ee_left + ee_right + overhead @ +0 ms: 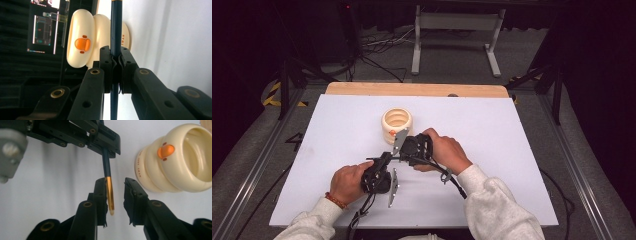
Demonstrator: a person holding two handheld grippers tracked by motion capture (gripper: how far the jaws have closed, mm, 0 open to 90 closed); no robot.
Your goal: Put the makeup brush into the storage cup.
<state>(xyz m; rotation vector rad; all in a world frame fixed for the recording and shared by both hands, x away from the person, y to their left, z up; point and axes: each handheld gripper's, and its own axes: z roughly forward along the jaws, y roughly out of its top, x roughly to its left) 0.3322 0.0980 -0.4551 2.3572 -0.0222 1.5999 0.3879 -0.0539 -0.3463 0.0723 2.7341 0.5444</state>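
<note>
A dark blue pen (116,30) with a gold end (110,195) is clamped upright between the jaws of my left gripper (116,53). In the high view the left gripper (387,160) sits near the table's middle front. My right gripper (404,154) faces it closely. In the right gripper view, the right gripper (115,186) is open, with the pen's gold end between its jaws, close to the left one. The left gripper (100,137) holds the pen from above there. A cream ribbed holder with an orange duck bill (396,125) stands just behind both grippers.
The white table top (492,150) spreads wide on all sides, with a wooden strip (417,89) along its far edge. Beyond it are a white stand's legs (454,45) and cables on the floor. The holder (180,162) lies close to the right gripper's right side.
</note>
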